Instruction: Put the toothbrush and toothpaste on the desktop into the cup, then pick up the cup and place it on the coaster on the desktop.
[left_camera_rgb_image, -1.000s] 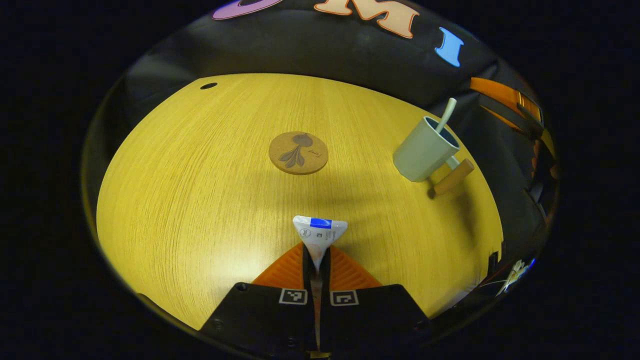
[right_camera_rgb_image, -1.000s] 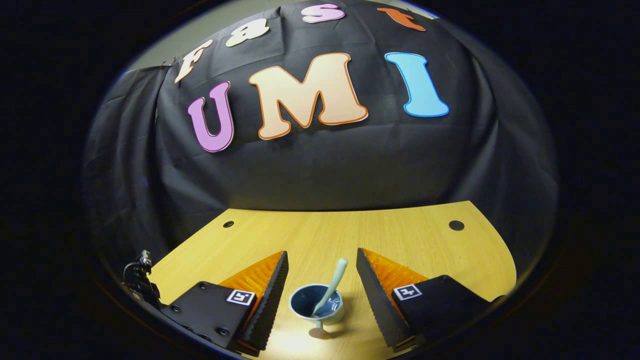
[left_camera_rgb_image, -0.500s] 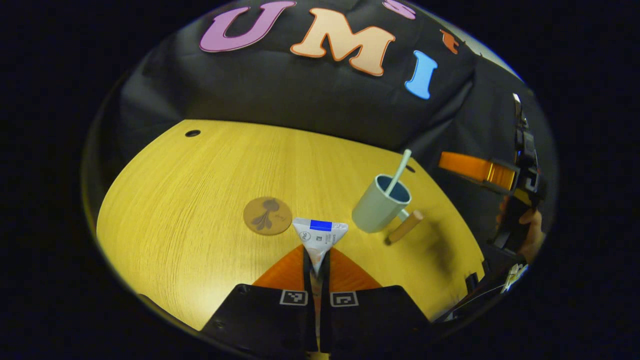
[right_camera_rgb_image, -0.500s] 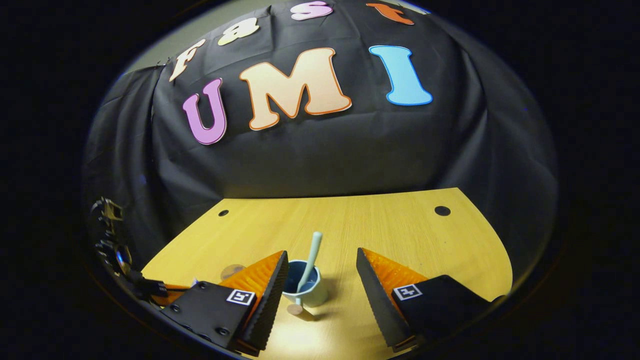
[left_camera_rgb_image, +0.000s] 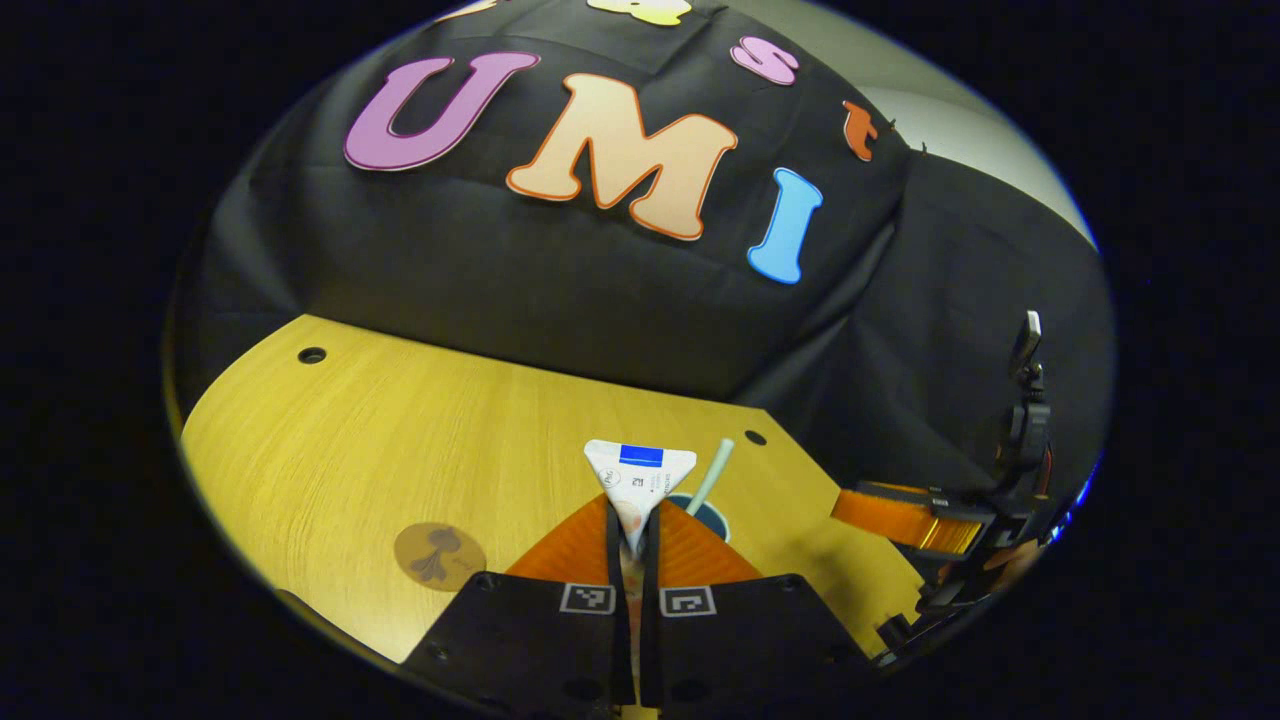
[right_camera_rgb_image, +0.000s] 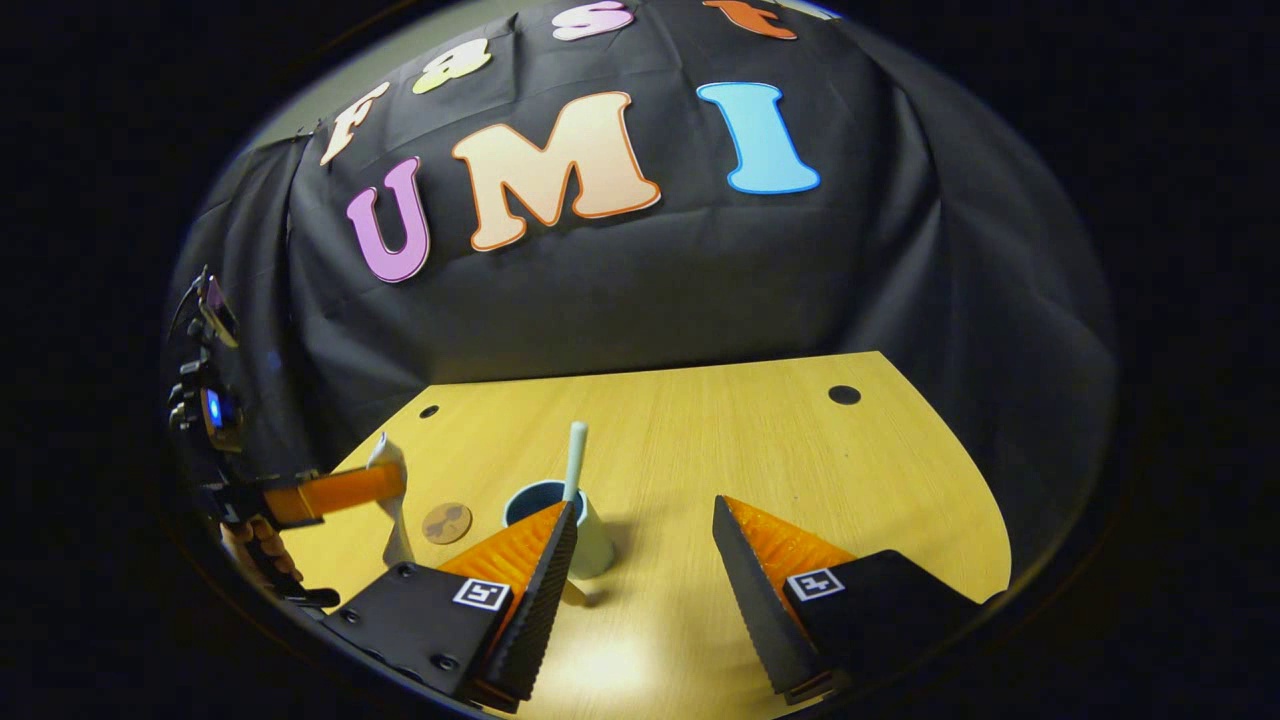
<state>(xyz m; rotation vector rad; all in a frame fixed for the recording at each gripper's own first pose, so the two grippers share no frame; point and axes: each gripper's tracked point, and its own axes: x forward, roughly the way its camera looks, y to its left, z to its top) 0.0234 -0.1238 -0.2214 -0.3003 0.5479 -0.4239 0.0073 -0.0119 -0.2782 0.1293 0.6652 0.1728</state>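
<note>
Between left gripper (left_camera_rgb_image: 633, 535) jaws: toothpaste (left_camera_rgb_image: 640, 472), clamped upright; right gripper (right_camera_rgb_image: 640, 560) jaws wide, cup (right_camera_rgb_image: 580, 530) by left one.

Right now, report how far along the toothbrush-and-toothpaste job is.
Done: the toothbrush stands in the cup. In hand: the left gripper is shut on the toothpaste, held above the desk near the cup. Left: drop the toothpaste in, then move the cup onto the coaster. The right gripper is open.

cup (left_camera_rgb_image: 712, 513) mostly hidden behind left gripper (left_camera_rgb_image: 634, 530), coaster (right_camera_rgb_image: 447, 522) print unreadable
</note>
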